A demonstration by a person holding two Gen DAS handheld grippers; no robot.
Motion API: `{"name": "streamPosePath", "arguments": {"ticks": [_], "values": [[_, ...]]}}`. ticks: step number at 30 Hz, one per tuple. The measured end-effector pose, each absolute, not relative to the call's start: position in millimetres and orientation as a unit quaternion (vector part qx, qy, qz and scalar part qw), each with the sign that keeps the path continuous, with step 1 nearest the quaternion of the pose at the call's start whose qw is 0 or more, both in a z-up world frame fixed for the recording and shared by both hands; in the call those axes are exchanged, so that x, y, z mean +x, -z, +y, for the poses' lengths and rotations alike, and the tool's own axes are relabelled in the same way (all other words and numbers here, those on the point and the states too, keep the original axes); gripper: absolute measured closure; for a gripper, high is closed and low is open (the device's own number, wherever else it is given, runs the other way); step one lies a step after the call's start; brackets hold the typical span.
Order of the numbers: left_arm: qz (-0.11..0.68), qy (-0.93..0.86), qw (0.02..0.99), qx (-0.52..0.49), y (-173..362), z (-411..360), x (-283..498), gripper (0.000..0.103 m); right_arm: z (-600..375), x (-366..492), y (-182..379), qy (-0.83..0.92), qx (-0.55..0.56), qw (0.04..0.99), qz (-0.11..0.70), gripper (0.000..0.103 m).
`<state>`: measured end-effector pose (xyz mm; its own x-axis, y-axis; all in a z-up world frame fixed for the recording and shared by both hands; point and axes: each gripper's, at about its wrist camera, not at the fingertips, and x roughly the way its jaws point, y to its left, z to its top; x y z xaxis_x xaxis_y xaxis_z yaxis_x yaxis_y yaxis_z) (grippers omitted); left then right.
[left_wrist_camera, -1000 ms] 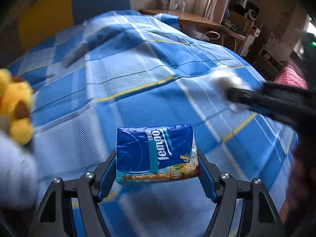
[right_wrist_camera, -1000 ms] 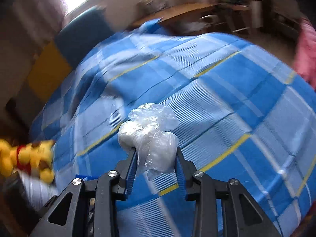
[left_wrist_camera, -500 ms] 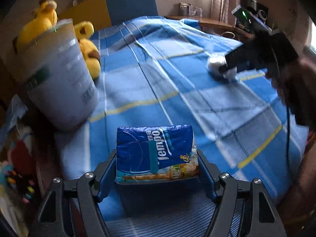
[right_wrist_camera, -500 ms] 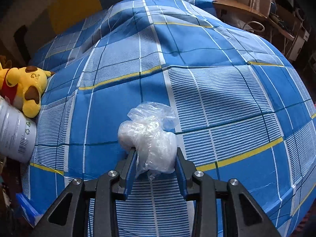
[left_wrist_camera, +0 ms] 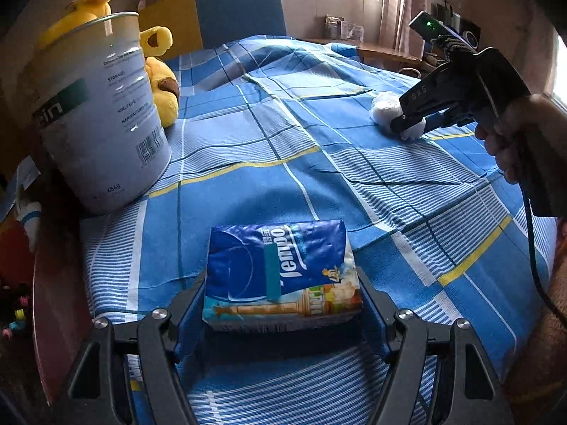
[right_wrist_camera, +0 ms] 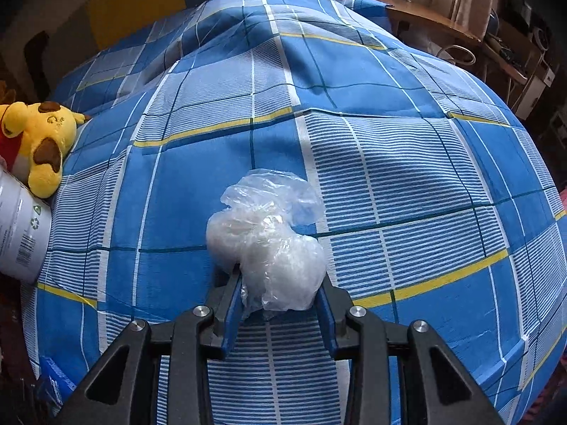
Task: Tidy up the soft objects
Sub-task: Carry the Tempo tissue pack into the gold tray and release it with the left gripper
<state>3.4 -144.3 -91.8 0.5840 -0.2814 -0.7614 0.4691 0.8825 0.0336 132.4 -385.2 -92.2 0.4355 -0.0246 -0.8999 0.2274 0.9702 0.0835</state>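
My left gripper (left_wrist_camera: 281,301) is shut on a blue Tempo tissue pack (left_wrist_camera: 280,274), held low over the near edge of the blue plaid bed (left_wrist_camera: 248,148). My right gripper (right_wrist_camera: 280,299) is shut on a crumpled clear plastic bag (right_wrist_camera: 267,233), low over the middle of the bed (right_wrist_camera: 389,177). The left wrist view shows the right gripper (left_wrist_camera: 407,125) with the bag (left_wrist_camera: 386,108) at the far right, close to the cover. A yellow plush dog (right_wrist_camera: 39,141) lies at the bed's left side; it also shows in the left wrist view (left_wrist_camera: 161,81).
A large white tin (left_wrist_camera: 99,113) stands at the bed's left near corner, in front of the plush; its side shows in the right wrist view (right_wrist_camera: 21,233). A blue and yellow headboard (left_wrist_camera: 219,17) is at the far end. A wooden desk (right_wrist_camera: 425,17) stands beyond the bed.
Both grippers have swung and come lower toward the bed, keeping their loads. The tin and plush came into the left view; the right gripper with the bag now sits near the cover.
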Motion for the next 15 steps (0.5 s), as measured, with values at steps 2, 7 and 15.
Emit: {"name": "streamPosePath", "arguments": {"ticks": [2, 7, 15], "values": [[0.401, 0.213, 0.883, 0.116, 91.9, -143.3, 1.6, 0.028, -386.8, 132.3, 92.5, 0.076, 0.103, 0.841, 0.525, 0.066], [0.399, 0.214, 0.884, 0.116, 92.0, -142.2, -0.1, 0.028, -387.9, 132.7, 92.8, 0.078, 0.105, 0.843, 0.522, 0.066], [0.406, 0.214, 0.88, 0.12, 88.9, -142.0, -0.2, 0.029, -380.3, 133.2, 95.3, 0.081, 0.069, 0.85, 0.516, 0.066]]}}
